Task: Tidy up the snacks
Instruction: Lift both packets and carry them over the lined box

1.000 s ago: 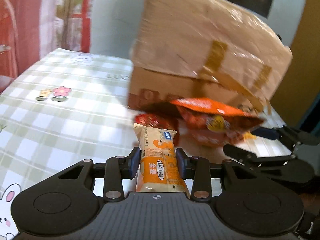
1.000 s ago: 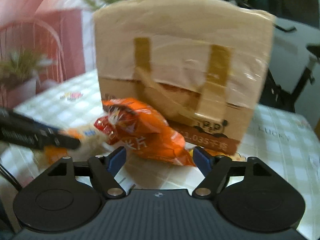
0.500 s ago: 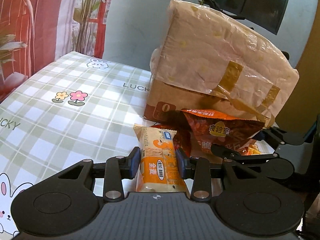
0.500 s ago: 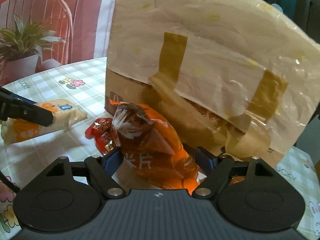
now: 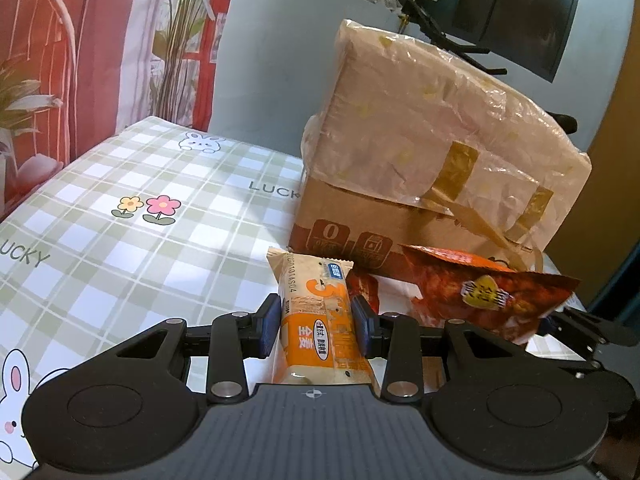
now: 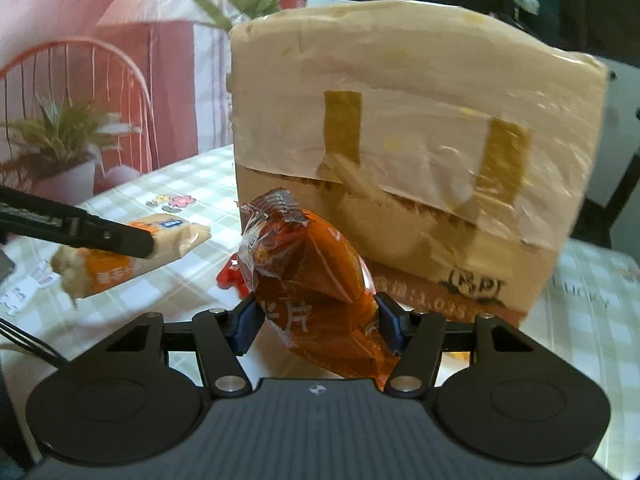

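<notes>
My left gripper (image 5: 316, 330) is shut on a beige and orange snack bar (image 5: 316, 320), held above the checked tablecloth; the bar also shows in the right wrist view (image 6: 132, 252). My right gripper (image 6: 318, 326) is shut on an orange chip bag (image 6: 316, 280), lifted off the table in front of the taped cardboard box (image 6: 400, 184). The chip bag shows in the left wrist view (image 5: 480, 292), right of the bar. A small red packet (image 5: 362, 286) lies on the table near the box's base.
The cardboard box (image 5: 432, 168) stands close ahead on the table. The green checked tablecloth (image 5: 140, 220) stretches to the left. A chair and potted plant (image 6: 60, 136) stand beyond the table's left edge.
My right gripper has closed on the orange chip bag and lifted it. Both grippers have pulled back and up from the box, the left still holding the bar.
</notes>
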The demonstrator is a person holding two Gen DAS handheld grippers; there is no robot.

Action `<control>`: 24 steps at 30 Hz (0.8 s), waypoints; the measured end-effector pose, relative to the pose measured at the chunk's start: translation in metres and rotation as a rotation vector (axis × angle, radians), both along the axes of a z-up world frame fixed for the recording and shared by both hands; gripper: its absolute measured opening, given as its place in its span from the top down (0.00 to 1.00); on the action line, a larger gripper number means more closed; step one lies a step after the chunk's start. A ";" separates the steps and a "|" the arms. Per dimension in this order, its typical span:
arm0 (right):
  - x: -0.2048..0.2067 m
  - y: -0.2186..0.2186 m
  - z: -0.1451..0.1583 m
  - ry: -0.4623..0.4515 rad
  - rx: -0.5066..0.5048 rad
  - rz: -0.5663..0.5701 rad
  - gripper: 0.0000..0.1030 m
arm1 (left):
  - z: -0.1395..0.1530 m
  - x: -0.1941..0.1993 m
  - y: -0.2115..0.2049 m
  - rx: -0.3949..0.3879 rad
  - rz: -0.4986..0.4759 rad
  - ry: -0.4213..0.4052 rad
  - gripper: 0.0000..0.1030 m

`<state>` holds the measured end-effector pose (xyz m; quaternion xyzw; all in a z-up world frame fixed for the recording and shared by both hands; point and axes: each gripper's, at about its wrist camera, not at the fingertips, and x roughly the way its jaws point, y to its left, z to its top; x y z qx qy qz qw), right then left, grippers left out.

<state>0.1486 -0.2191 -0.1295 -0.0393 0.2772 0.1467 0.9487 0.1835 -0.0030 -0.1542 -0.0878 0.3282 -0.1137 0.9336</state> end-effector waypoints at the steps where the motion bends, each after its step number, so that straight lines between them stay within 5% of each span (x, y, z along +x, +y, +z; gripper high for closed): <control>1: -0.004 -0.001 0.001 0.001 0.006 -0.002 0.41 | 0.001 -0.001 0.000 -0.001 -0.001 -0.003 0.61; 11: -0.030 -0.012 0.026 -0.044 0.054 -0.012 0.41 | 0.019 -0.009 -0.004 -0.002 -0.021 -0.060 0.61; 24: -0.050 -0.027 0.100 -0.218 0.138 0.012 0.41 | 0.095 0.000 -0.015 0.002 -0.062 -0.259 0.61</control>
